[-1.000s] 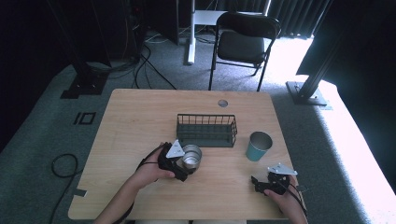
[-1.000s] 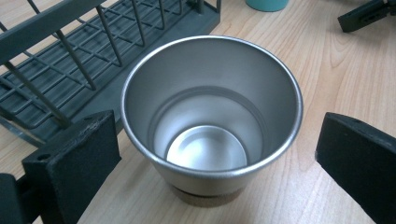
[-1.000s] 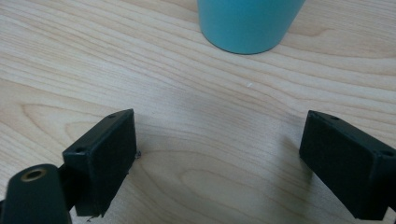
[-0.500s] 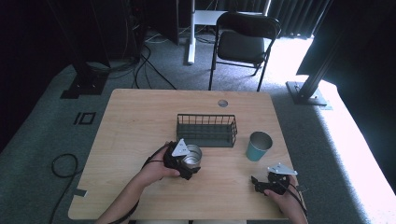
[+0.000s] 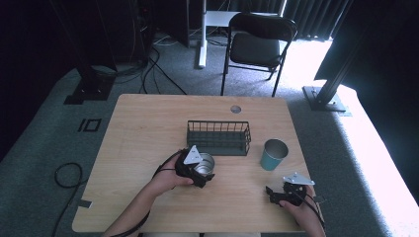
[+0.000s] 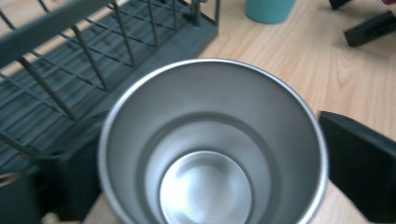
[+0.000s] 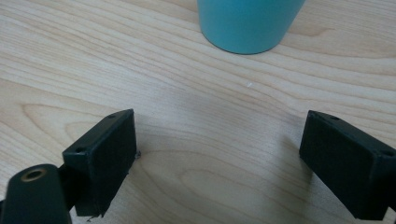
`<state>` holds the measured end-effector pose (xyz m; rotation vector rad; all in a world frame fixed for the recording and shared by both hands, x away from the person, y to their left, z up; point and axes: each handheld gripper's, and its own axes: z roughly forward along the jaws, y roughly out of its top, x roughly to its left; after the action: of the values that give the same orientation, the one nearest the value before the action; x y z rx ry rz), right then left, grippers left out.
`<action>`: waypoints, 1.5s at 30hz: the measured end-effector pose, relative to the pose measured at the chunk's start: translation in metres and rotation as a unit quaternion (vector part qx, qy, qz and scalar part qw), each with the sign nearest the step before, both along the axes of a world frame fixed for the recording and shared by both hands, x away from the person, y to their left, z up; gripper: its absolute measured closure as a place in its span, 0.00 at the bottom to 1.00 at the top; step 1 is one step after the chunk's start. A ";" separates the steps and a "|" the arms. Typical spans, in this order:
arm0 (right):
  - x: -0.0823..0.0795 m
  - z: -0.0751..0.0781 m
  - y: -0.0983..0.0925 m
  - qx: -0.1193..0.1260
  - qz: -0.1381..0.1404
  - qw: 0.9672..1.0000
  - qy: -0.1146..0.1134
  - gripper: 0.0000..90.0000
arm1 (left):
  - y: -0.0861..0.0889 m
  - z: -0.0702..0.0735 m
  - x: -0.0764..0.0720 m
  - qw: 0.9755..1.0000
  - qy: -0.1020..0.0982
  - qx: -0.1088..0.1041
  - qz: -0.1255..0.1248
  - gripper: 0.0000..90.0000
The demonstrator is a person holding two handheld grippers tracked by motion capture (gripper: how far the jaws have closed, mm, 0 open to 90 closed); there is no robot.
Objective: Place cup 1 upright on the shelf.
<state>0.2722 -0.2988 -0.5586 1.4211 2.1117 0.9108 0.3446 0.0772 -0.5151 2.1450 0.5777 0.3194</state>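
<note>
- The left gripper [image 5: 197, 170] was clamped on a steel cup [image 5: 203, 164]; in the left gripper view one black jaw stood on each side of the cup [image 6: 212, 144], pressed against its wall.
- The cup was upright and empty, its open mouth facing the camera of that gripper.
- Just beyond the cup, on the far side from the hand, stood a dark wire basket [image 5: 218, 138]; in the left gripper view its near wall [image 6: 70, 70] was very close behind the cup, but I could not tell whether they touched.
- The right gripper [image 5: 284, 193] rested low at the table [image 5: 143, 123], its jaws wide apart with nothing between them.
- Ahead of those open jaws, a little apart from them, stood a teal cup [image 7: 247, 23]; from above it [image 5: 273, 154] was to the right of the basket.
- In my judgement the step in hand was carrying the steel cup toward the basket, and the cup was not yet inside.
- The next move probably called for lifting the cup above the basket wall, bringing it forward over the inside, lowering it, and only then opening the jaws.
- The right gripper looked ready to go forward for the teal cup.
</note>
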 end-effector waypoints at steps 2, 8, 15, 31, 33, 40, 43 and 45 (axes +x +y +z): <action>0.000 0.000 0.000 0.000 0.000 1.000 0.000 0.12 | -0.001 0.000 -0.001 1.000 -0.009 0.005 0.007 0.12; 0.000 0.000 0.000 0.000 0.000 1.000 0.000 0.12 | -0.002 0.002 -0.002 1.000 -0.004 0.007 0.005 0.15; 0.000 0.000 0.000 0.000 0.000 1.000 0.000 0.12 | 0.000 0.005 -0.002 1.000 0.000 0.004 0.006 0.15; 0.000 0.000 0.000 0.000 0.000 1.000 0.000 0.12 | -0.003 0.025 -0.005 1.000 -0.015 -0.018 0.004 0.15; 0.000 0.000 0.000 0.000 -0.001 1.000 0.000 0.12 | -0.005 0.028 -0.006 1.000 -0.014 -0.014 -0.002 0.15; 0.000 0.000 0.000 0.001 -0.001 1.000 0.000 0.12 | -0.010 0.041 -0.008 1.000 -0.024 -0.014 -0.011 0.15; 0.000 0.000 0.000 0.000 -0.001 1.000 0.000 0.12 | -0.011 0.046 -0.008 0.999 -0.028 -0.017 -0.014 0.15; 0.000 0.000 0.000 0.000 0.000 1.000 0.000 0.12 | -0.012 0.051 -0.008 0.999 -0.033 -0.017 -0.017 0.15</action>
<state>0.2722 -0.2988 -0.5586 1.4213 2.1113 0.9107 0.3367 0.0654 -0.4642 2.1014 0.5055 0.3573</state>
